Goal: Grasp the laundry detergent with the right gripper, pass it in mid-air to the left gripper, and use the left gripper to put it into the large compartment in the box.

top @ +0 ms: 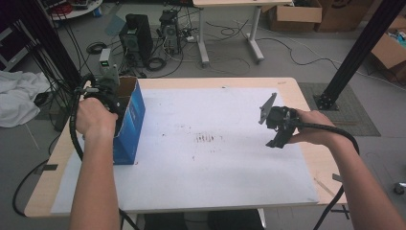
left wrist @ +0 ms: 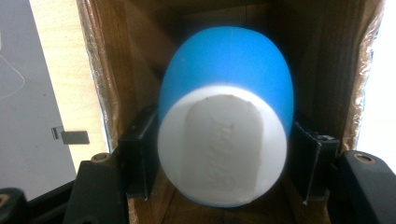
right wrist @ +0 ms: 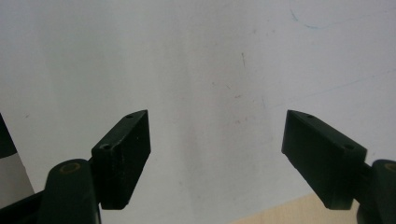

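An open blue cardboard box point(top: 130, 122) stands on the left part of the white sheet point(top: 206, 163). My left gripper point(top: 107, 92) reaches into its top, with the fingertips hidden inside. In the left gripper view the box's brown inner walls point(left wrist: 121, 56) surround a rounded blue object with a white flat end point(left wrist: 224, 140). My left gripper point(left wrist: 223, 154) is shut on this object, one black pad against each side. My right gripper point(top: 276, 140) hovers over the sheet at the right, held in a hand. In its own view my right gripper point(right wrist: 217, 144) is open above bare white sheet.
The wooden table's edge point(top: 287, 82) frames the sheet. Behind the table are computer towers point(top: 136, 36) and cables on the floor. A white cloth point(top: 16, 96) lies at the left. A black slanted post point(top: 356, 52) and cardboard boxes point(top: 294, 14) stand at the right.
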{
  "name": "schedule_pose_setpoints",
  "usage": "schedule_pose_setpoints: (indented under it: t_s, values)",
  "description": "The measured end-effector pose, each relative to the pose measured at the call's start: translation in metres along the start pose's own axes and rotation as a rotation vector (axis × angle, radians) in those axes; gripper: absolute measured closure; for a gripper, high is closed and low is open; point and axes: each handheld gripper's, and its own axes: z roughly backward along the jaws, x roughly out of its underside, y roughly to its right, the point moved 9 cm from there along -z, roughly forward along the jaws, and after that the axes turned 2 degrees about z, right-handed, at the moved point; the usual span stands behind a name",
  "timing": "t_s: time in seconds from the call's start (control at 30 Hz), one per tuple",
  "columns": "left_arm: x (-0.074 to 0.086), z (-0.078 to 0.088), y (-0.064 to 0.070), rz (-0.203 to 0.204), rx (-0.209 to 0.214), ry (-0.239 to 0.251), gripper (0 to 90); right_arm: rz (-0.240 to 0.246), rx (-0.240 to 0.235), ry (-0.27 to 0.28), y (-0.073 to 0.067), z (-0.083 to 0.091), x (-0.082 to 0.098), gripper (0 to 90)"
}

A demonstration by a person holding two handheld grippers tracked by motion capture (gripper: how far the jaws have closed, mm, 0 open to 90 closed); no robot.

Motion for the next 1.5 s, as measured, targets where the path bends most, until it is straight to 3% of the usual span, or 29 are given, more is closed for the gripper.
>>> schedule_pose_setpoints:
  t_s: [0.57, 0.87, 1.0, 1.13, 1.23, 1.37, 1.5]
  values:
    - [0.001, 0.005, -0.003, -0.012, -0.009, 0.018, 28.0, -0.004, -0.003, -0.002, -0.001, 0.003, 0.001, 23.5]
    - [0.002, 0.025, -0.004, -0.062, -0.016, 0.051, 21.8, -0.011, -0.002, 0.021, -0.001, 0.008, -0.004, 23.3]
    - [0.002, 0.040, -0.006, -0.095, -0.022, 0.084, 19.7, -0.023, -0.005, 0.024, -0.001, 0.009, -0.003, 23.0]
    - [0.001, 0.062, 0.000, -0.145, -0.002, 0.157, 18.5, -0.029, -0.009, 0.024, -0.001, 0.008, -0.002, 23.0]
    - [0.001, 0.076, 0.013, -0.198, 0.039, 0.225, 17.3, -0.042, -0.012, 0.031, 0.001, 0.008, -0.001, 22.8]
    - [0.002, 0.084, 0.031, -0.272, 0.075, 0.273, 15.7, -0.052, -0.016, 0.036, 0.003, 0.008, 0.000, 22.7]
    - [0.004, 0.088, 0.056, -0.356, 0.140, 0.307, 15.4, -0.063, -0.015, 0.037, 0.005, 0.010, -0.001, 22.5]
